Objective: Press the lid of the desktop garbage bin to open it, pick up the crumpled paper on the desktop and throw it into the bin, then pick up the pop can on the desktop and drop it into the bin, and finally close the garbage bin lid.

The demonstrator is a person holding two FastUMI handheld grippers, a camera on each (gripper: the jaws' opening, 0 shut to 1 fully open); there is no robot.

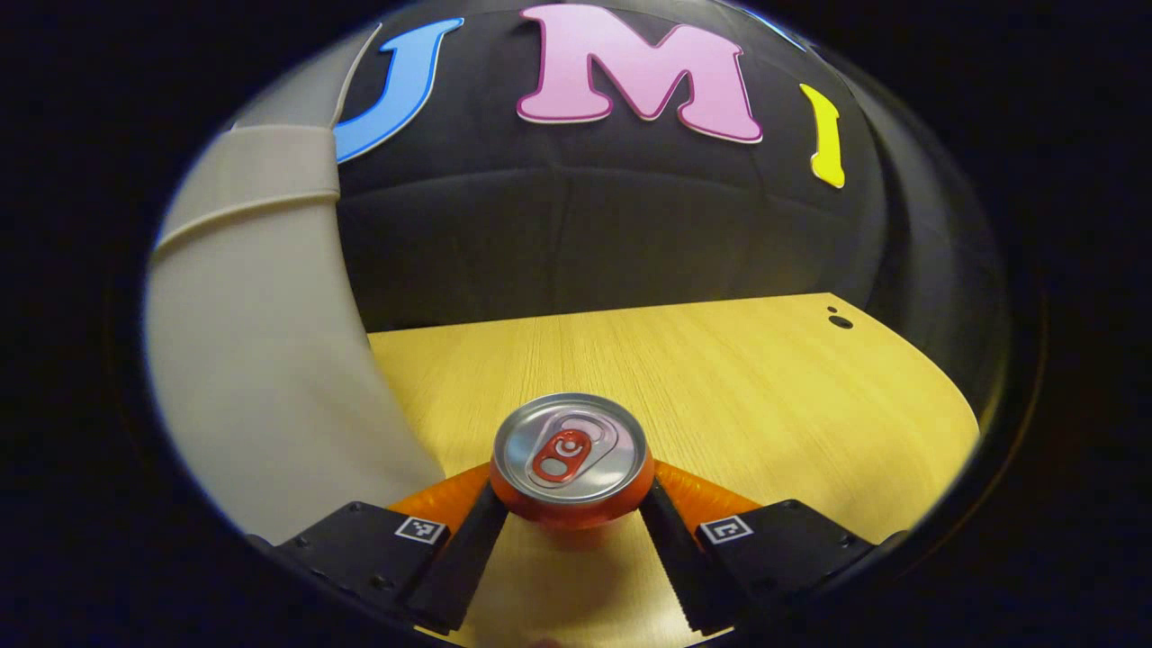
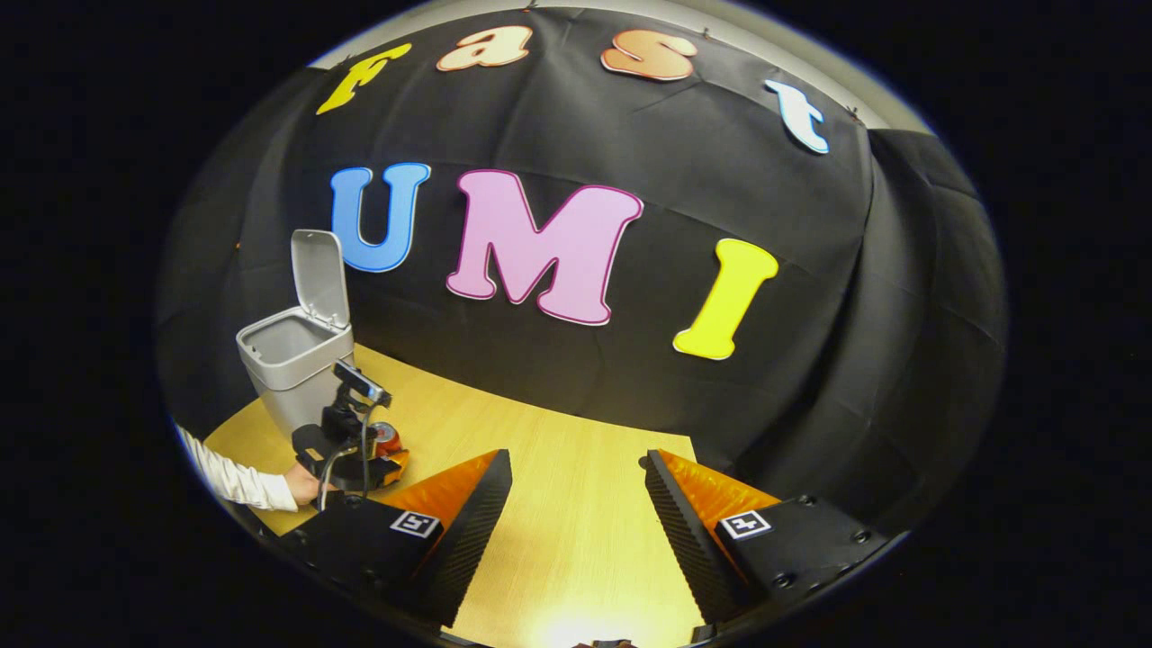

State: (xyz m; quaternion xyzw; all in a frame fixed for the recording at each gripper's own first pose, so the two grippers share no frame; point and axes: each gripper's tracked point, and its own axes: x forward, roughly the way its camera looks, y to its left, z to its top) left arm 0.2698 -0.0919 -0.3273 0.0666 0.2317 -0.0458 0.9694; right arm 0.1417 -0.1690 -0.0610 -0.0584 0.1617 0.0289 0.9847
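An upright orange pop can [image 1: 570, 454] with a silver top stands on the wooden table [image 1: 765, 387], and my left gripper [image 1: 573, 499] is shut on it, one finger against each side. The grey garbage bin's wall [image 1: 261, 360] rises close on the left. In the right gripper view the bin [image 2: 290, 355] stands at the far left with its lid [image 2: 319, 270] tipped up and open. Just in front of it are the left gripper [image 2: 360, 450] and the can [image 2: 387, 438]. My right gripper [image 2: 576, 477] hovers open over bare table, holding nothing.
A hand [image 2: 301, 486] in a white sleeve holds the left gripper near the table's front edge. The black cloth wall [image 2: 630, 378] closes off the back of the table. Two small dark holes [image 1: 839, 319] mark the tabletop at the far right.
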